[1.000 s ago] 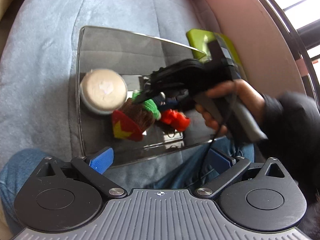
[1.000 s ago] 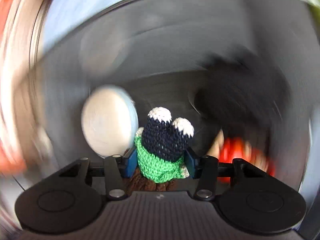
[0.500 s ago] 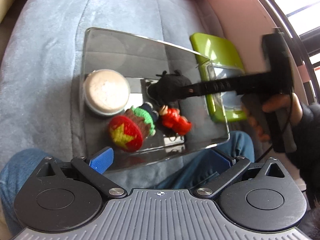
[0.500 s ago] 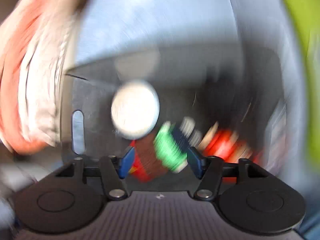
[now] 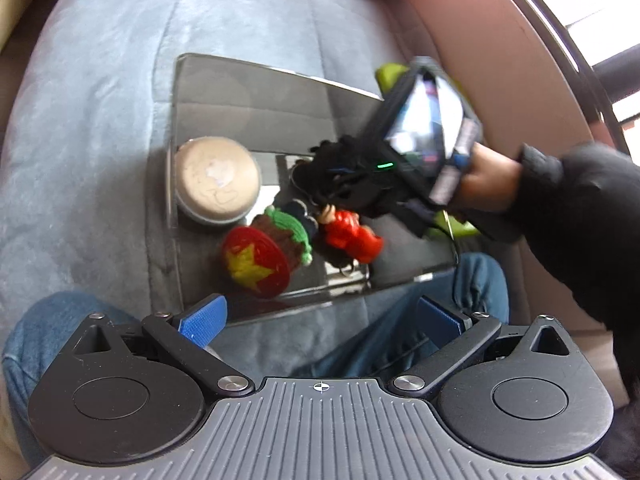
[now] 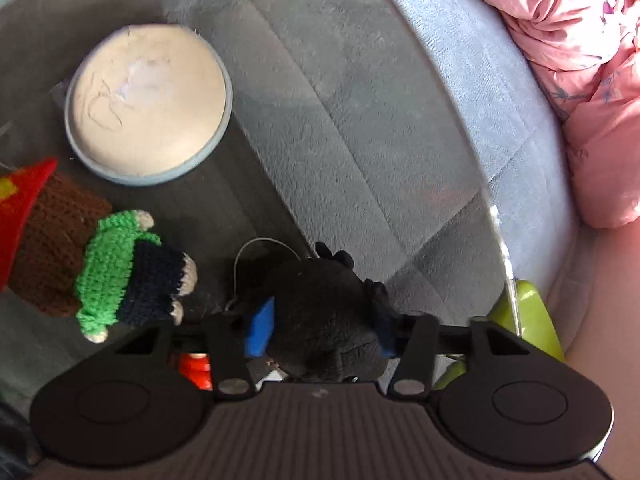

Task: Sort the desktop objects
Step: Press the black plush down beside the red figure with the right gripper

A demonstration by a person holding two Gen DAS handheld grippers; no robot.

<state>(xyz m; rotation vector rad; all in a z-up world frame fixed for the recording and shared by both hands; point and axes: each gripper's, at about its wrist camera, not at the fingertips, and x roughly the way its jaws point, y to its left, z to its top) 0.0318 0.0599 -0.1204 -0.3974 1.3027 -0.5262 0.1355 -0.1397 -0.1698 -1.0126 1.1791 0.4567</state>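
A clear tray (image 5: 280,92) lies on a grey-blue cushion. In it are a round cream-lidded tin (image 5: 218,180), a crocheted doll (image 5: 276,248) with a red star cap, a red figurine (image 5: 352,236) and a black plush toy (image 5: 320,168). My right gripper (image 6: 320,326) is down in the tray with its blue pads on both sides of the black plush toy (image 6: 324,320). The doll (image 6: 100,264) lies to its left, the tin (image 6: 148,100) beyond. My left gripper (image 5: 320,320) is open and empty, held above the tray's near edge.
A lime-green tray (image 5: 388,74) sits right of the clear tray, mostly behind the right gripper; its edge shows in the right wrist view (image 6: 528,312). A pink quilt (image 6: 580,60) lies at the far right. Blue-jeaned knees (image 5: 48,328) are under the left gripper.
The right gripper let go of the crocheted doll, which now lies on its side in the tray. It swung out to the right, then came back down around the black plush toy.
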